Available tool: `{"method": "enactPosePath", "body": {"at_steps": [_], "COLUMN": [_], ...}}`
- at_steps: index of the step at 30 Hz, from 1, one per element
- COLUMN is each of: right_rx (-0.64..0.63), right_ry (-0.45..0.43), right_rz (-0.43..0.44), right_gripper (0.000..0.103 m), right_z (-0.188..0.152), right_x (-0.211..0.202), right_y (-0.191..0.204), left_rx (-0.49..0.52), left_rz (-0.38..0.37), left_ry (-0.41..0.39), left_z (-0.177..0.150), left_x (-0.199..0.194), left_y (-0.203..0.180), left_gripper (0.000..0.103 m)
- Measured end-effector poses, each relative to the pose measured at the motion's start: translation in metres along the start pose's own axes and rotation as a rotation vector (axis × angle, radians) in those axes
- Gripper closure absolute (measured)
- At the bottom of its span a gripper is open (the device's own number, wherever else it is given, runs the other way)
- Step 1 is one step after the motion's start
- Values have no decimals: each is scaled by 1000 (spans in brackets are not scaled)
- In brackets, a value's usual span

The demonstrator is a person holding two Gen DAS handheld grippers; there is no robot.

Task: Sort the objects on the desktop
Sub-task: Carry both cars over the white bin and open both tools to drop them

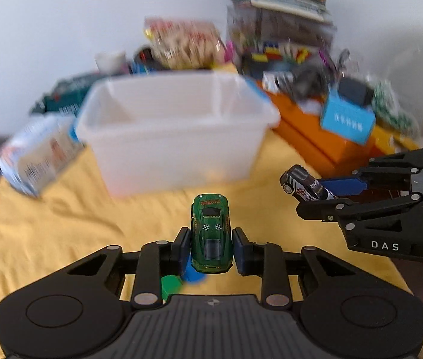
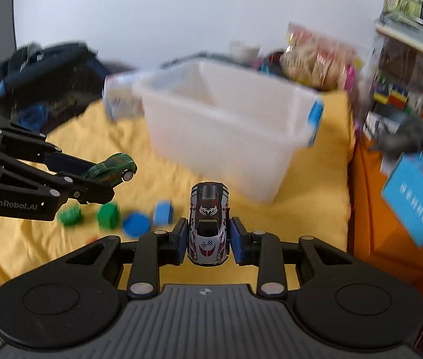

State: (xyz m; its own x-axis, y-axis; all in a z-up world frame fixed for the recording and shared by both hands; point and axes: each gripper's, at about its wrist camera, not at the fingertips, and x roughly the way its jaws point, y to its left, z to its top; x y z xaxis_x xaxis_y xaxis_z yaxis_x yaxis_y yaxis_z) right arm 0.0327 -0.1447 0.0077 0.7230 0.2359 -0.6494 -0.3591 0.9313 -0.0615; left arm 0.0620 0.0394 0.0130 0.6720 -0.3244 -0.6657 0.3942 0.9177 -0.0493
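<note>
Both of my claws are squeezed onto toy cars. In the left wrist view, my left claw (image 1: 211, 249) sits low in the middle, its blue pads (image 1: 242, 251) pinching the green car (image 1: 211, 236), nose pointing away from me. My right claw (image 1: 320, 193) reaches in from the right edge, clamped on the silver car (image 1: 305, 185). Both cars hang above the yellow cloth (image 1: 62, 224). Ahead, in the middle of the frame, stands the white bin (image 1: 175, 137). In the right wrist view, green and blue blocks (image 2: 108, 215) lie on the cloth, lower left.
</note>
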Motion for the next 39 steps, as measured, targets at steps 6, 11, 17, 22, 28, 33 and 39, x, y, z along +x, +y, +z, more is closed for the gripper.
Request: {"method": "enactPosePath", "body": {"at_steps": [6,11,17,22,28,33,39], "right_rx": [-36,-54,-37,0,45,40,23], "right_ry": [-55,-145,-217,-221,-176,-103,-85], "right_rz": [-3,-51,-79,-99,-123,-103,-94], "right_gripper": [70,70,70,70,70,70,57], "right_z": [30,65,108,131,135,124,119], "right_x": [7,18,39,66,106,128,128], "right_y": [-2,-9,-24,-38,-46,-44,-38], "left_rx": [22,46,55,44,-7,-19,-32], "left_rz": [30,77,102,100,86,91,88], "left_ry": [-69,-136,-196,-193,-142,-78,-75], "left_z": [33,73,123,143,145,133,127], "left_x": [-6,3,23,57,97,121,119], "left_y": [18,38,60,71,88,95,96], "left_gripper": [70,70,70,70,70,70,67]}}
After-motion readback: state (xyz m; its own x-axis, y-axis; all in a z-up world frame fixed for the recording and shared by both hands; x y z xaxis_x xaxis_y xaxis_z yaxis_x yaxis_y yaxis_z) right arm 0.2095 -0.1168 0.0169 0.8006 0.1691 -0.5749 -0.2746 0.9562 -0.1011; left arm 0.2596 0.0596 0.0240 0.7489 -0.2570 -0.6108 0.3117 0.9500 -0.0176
